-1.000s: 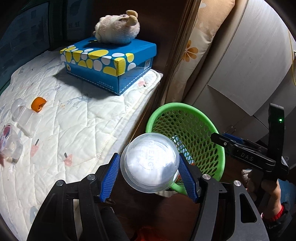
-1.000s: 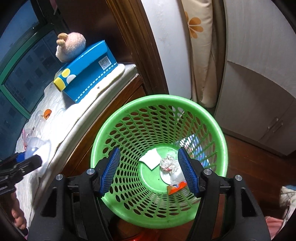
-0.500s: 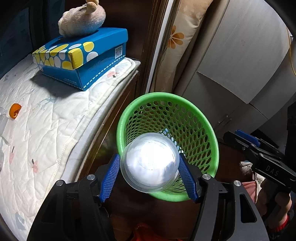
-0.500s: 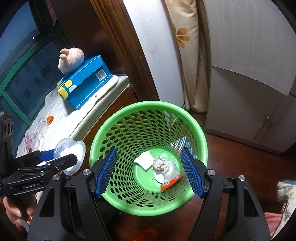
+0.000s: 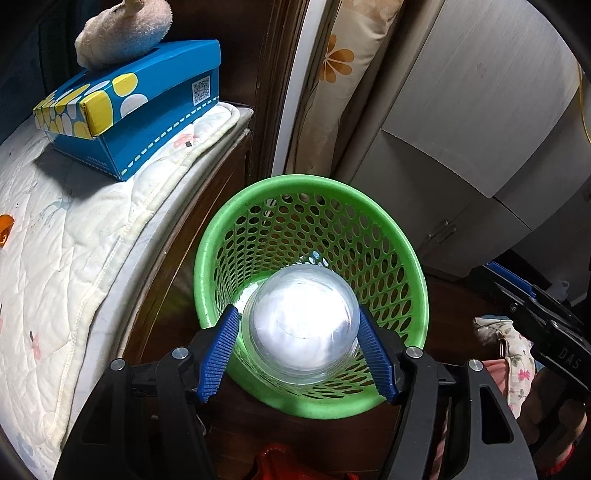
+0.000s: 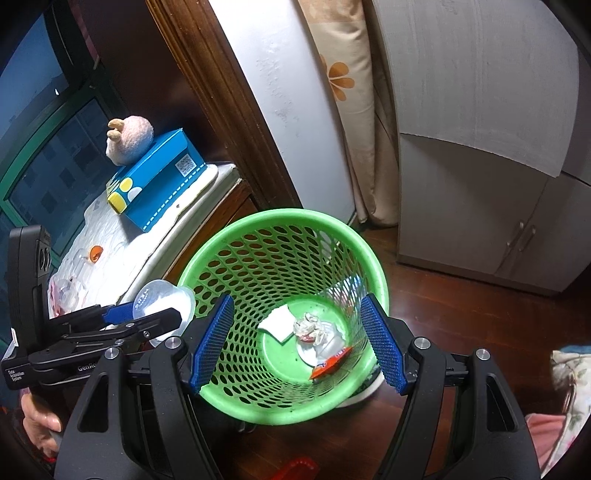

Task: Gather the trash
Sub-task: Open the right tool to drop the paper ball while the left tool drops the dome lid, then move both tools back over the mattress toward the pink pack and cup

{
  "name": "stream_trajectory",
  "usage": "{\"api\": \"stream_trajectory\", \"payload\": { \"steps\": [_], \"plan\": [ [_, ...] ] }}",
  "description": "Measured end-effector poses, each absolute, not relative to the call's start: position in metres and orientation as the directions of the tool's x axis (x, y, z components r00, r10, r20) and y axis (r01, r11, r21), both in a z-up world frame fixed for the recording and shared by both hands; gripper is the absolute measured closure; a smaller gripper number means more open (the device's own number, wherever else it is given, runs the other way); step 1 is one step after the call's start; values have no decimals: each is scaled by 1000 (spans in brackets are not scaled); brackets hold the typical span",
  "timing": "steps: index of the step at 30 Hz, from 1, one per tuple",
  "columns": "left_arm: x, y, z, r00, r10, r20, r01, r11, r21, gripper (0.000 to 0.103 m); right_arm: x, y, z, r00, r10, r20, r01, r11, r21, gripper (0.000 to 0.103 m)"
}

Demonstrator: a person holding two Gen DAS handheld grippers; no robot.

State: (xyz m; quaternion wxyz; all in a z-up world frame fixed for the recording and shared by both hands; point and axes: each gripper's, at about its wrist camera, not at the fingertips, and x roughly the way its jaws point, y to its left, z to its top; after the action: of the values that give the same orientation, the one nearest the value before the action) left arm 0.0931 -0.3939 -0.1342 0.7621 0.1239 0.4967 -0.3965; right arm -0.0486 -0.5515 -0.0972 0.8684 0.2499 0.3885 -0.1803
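My left gripper [image 5: 301,332] is shut on a clear plastic cup [image 5: 303,321], bottom facing the camera, held over the near rim of the green mesh basket [image 5: 258,192]. In the right wrist view the cup [image 6: 162,299] sits just left of the basket's rim [image 6: 295,216]. My right gripper [image 6: 295,339] is open and empty above the basket. Inside the basket lie a white paper square [image 6: 279,323], crumpled paper [image 6: 310,326] and an orange-red wrapper [image 6: 328,363].
A quilted white mattress [image 5: 55,240] is at the left, with a blue spotted box [image 5: 140,110], a plush toy [image 5: 125,29] and an orange cap [image 6: 95,252] on it. More clear plastic items [image 6: 66,291] lie there. Grey cabinets [image 6: 480,184] stand behind on the wooden floor.
My left gripper has carried the cup from over the mattress edge to over the basket. The right gripper has pulled back and up a little, still open.
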Motion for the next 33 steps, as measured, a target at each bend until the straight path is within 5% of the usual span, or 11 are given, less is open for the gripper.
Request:
{"api": "stream_trajectory", "payload": {
  "steps": [4,19,33],
  "plan": [
    [92,-392,-132,193,-499,-845,726,652,-219,28,-50,-550,-98,633,-112,-766,505,810,299,32],
    [105,-305,-90,301,-517,-801,651,725,-223,28,-28,-509,-86,677,-32,-735,412,844,342,32],
    [134,-190,-81,447,-414,-793,473,862,-183,28,28,-436,-71,687,76,-723,235,918,320,30]
  ]
}}
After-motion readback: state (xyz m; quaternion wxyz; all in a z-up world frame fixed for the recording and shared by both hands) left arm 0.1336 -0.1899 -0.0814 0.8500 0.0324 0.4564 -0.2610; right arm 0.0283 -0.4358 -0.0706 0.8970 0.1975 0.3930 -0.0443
